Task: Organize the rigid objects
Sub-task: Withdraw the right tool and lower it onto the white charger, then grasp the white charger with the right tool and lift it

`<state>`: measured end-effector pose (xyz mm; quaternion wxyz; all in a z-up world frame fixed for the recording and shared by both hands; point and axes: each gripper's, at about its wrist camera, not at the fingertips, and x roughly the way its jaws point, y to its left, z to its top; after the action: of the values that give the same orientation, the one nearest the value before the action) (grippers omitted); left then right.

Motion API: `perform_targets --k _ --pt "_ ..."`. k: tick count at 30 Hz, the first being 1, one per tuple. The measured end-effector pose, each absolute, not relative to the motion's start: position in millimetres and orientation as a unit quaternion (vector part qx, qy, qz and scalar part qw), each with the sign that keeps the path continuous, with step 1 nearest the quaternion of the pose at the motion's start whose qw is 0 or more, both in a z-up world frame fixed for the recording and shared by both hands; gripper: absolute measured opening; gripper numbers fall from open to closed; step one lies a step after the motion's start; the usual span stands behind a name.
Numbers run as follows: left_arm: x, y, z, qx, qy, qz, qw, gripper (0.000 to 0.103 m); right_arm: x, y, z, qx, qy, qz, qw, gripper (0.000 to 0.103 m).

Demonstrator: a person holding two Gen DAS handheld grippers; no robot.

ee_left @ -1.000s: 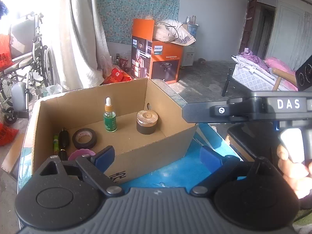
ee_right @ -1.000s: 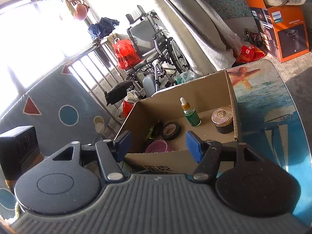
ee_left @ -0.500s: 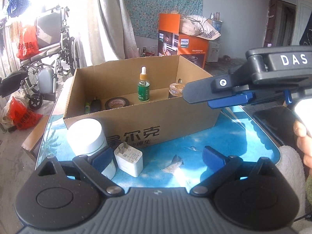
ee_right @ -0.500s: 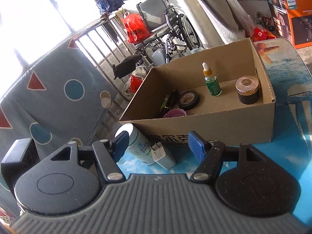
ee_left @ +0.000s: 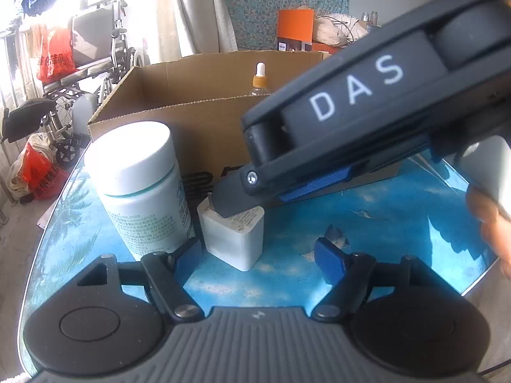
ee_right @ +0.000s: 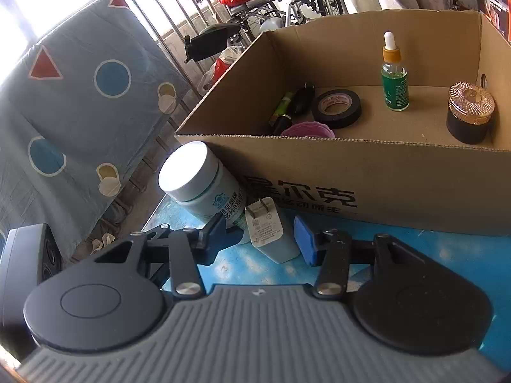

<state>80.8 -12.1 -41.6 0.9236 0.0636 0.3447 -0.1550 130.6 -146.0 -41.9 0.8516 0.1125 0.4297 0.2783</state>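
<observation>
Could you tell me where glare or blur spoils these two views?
Left wrist view: the window at upper left is blown out, the white bottle has glare on its lid, and the hand at the right edge is blurred. Right wrist view: the same lid is washed out, and the upper left is overexposed.

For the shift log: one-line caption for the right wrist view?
Right hand-held gripper closing around white charger beside white bottle, before cardboard box.
</observation>
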Motion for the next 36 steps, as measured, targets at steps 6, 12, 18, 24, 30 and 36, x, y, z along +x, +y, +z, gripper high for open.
perform_targets --k 6,12,18,24,30,36 --pt "88 -11 -51 0.051 0.349 -0.158 0.922 0.071 150 -138 -62 0.117 0.453 0.282 0.838 0.032" --pt "86 -14 -50 0.046 0.343 -0.183 0.92 0.07 149 -145 -64 0.129 0.462 0.28 0.832 0.03" --pt "82 -25 -49 0.045 0.349 -0.219 0.91 0.07 137 -167 -61 0.144 0.472 0.253 0.832 0.031" --pt "78 -33 -50 0.05 0.349 -0.241 0.904 0.058 120 -191 -62 0.168 0.479 0.23 0.831 0.032" --pt "88 -35 -54 0.058 0.362 -0.232 0.901 0.056 123 -201 -67 0.204 0.484 0.224 0.821 0.033" --pt "94 -41 -57 0.068 0.359 -0.224 0.904 0.049 128 -198 -70 0.211 0.488 0.211 0.82 0.038"
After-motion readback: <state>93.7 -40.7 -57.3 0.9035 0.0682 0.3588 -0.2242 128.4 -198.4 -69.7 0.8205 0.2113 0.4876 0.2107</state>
